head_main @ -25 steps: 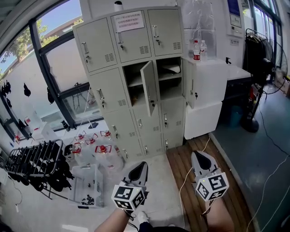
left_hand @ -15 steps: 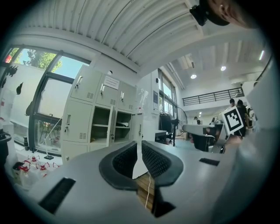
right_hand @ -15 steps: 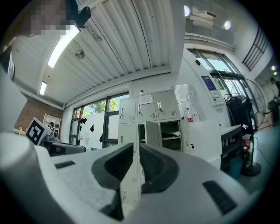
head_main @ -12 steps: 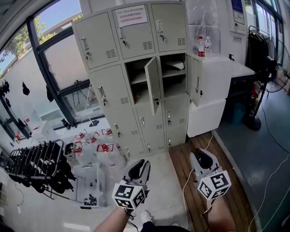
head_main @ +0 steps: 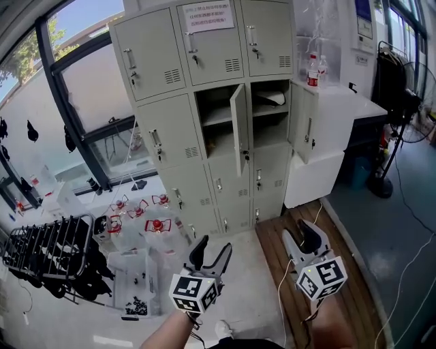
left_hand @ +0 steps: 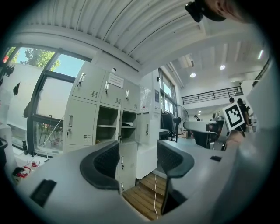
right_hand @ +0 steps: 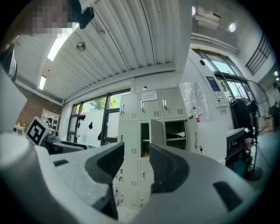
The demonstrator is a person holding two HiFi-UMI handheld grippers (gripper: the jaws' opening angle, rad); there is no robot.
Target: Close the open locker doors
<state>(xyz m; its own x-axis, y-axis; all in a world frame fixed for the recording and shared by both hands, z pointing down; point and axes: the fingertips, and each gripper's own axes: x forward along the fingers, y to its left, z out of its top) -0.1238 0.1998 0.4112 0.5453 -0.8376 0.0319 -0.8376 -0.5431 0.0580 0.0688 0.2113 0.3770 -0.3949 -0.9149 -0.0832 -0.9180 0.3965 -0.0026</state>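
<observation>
Getting closer to grey metal lockers (head_main: 174, 123); left gripper (head_main: 212, 249), right gripper (head_main: 300, 235) fingers just opening, empty; middle door (head_main: 238, 129), right door (head_main: 304, 123) hanging open.

The lockers (head_main: 170, 136) run off the head view's top edge, and the notice (head_main: 206, 15) print is illegible.

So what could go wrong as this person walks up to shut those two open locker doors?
1. The white cable lies across the wooden floor on the way in; a foot might catch it.
2. The red-capped bottles stand on the ground at the left foot of the lockers and could be kicked.
3. Something white lies in the right open compartment; if it sticks out, the right door may not shut fully.
</observation>
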